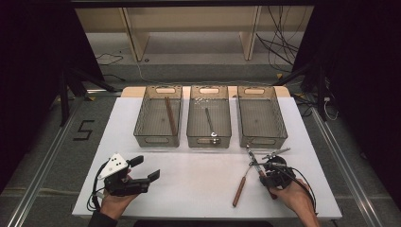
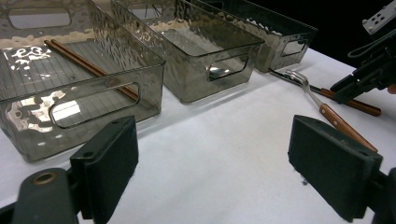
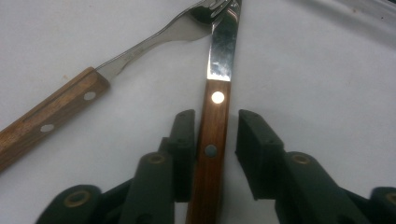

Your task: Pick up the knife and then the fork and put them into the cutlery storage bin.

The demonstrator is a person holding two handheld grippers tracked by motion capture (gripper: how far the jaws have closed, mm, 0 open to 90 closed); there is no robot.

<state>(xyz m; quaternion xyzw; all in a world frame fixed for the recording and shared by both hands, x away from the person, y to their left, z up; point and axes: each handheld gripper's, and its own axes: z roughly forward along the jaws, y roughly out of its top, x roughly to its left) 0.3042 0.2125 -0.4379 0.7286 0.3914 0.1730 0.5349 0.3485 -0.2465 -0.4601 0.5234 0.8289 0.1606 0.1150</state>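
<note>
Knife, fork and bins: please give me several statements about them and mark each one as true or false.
1. The knife handle lies between the jaws of the right gripper. True.
2. The left gripper holds the fork. False: its jaws stand open with nothing between them, and the fork lies on the table.
3. The chopsticks lie in the left bin. True.
4. The spoon lies in the right bin. False: it lies in the middle bin.
</note>
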